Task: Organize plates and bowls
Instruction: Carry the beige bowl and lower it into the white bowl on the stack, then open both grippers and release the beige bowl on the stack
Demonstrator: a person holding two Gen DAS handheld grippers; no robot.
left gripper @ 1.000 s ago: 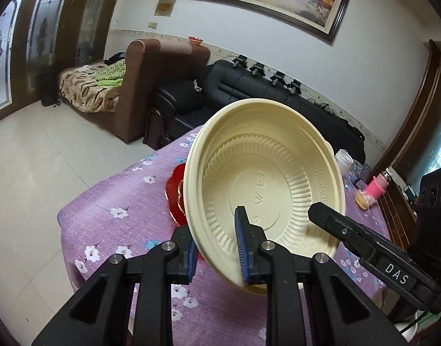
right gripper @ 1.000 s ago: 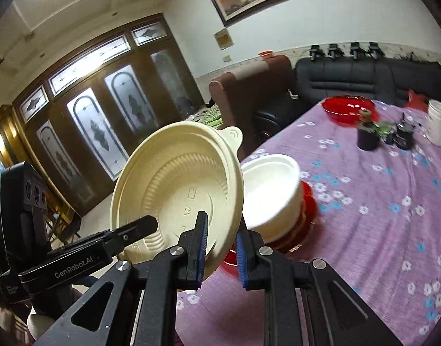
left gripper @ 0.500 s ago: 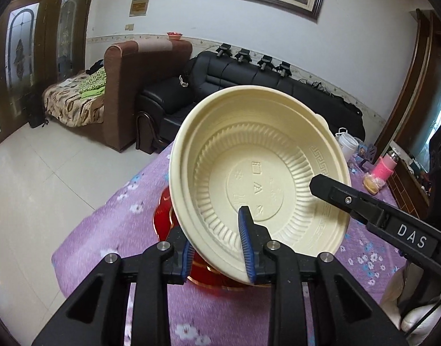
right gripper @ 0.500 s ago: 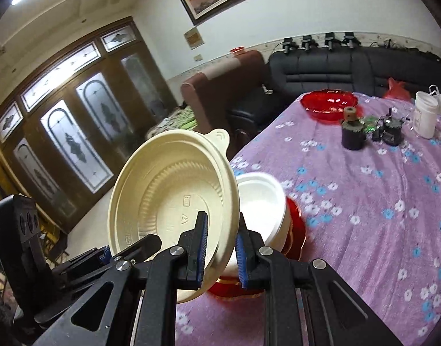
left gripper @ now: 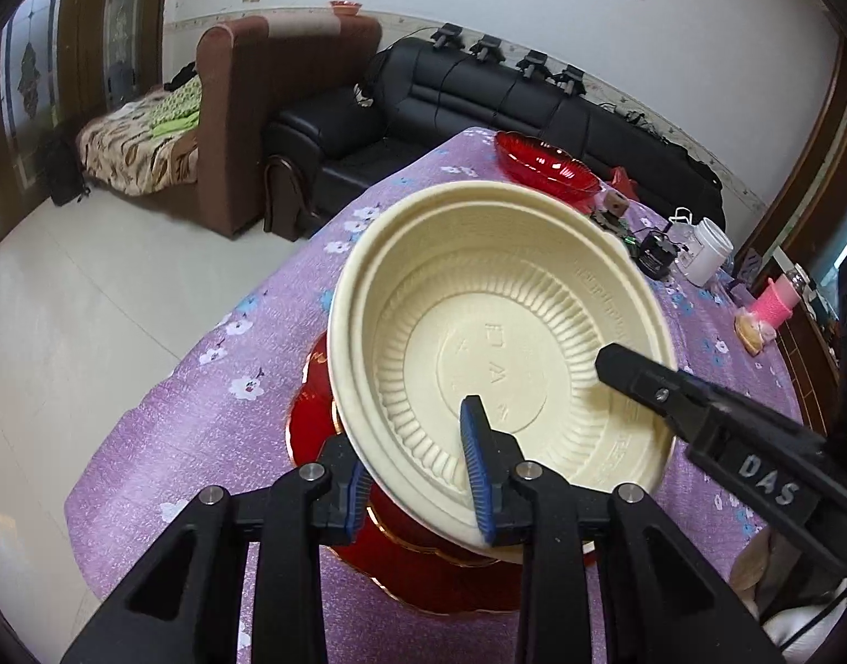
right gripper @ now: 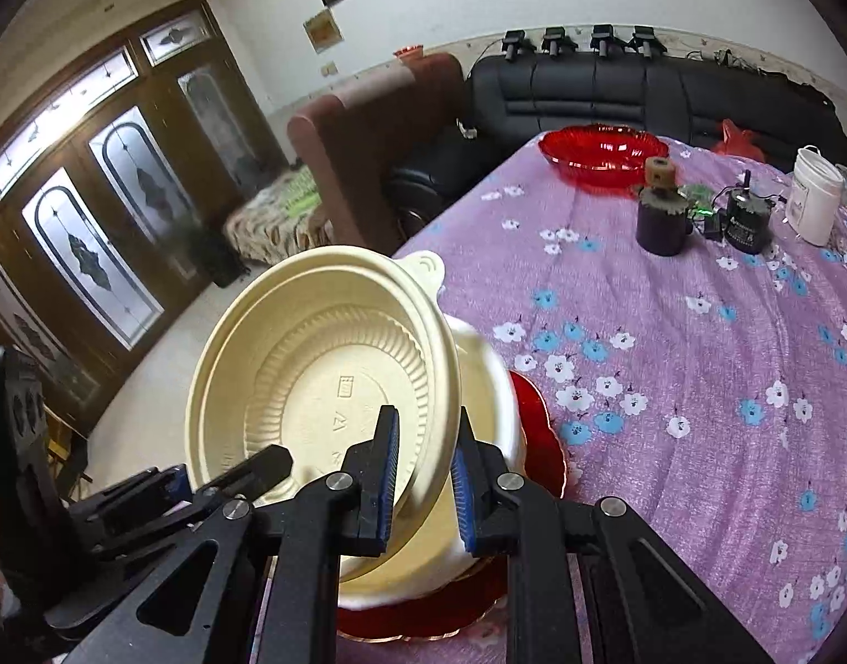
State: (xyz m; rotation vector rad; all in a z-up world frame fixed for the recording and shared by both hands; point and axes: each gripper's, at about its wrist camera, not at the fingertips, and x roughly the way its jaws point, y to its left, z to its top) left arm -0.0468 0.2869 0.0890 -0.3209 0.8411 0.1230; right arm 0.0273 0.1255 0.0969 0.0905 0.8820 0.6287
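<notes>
1. The left gripper (left gripper: 420,476) has the near rim of the cream bowl (left gripper: 495,343) between its blue pads. Its jaws have just been opening; the outer pad now shows a slight gap from the bowl's wall.
2. The right gripper (right gripper: 423,481) is nearly closed on the opposite rim of the same cream bowl (right gripper: 318,382), one pad inside and one outside the wall.
3. The cream bowl is tilted and sits over a white bowl (right gripper: 484,376), which stands on a red plate (right gripper: 539,442) near the table's front corner. Whether the cream bowl already rests in the white one cannot be told.
4. The table (right gripper: 672,343) wears a purple cloth with white and blue flowers.
5. Farther back on the cloth stand a dark cup (right gripper: 661,221), a small black device (right gripper: 747,221) and a white tub (right gripper: 816,202).
6. At the far end lies a red glass dish (right gripper: 603,152).
7. Beyond the table are a black sofa (right gripper: 644,88) and a brown armchair (right gripper: 368,133).
</notes>
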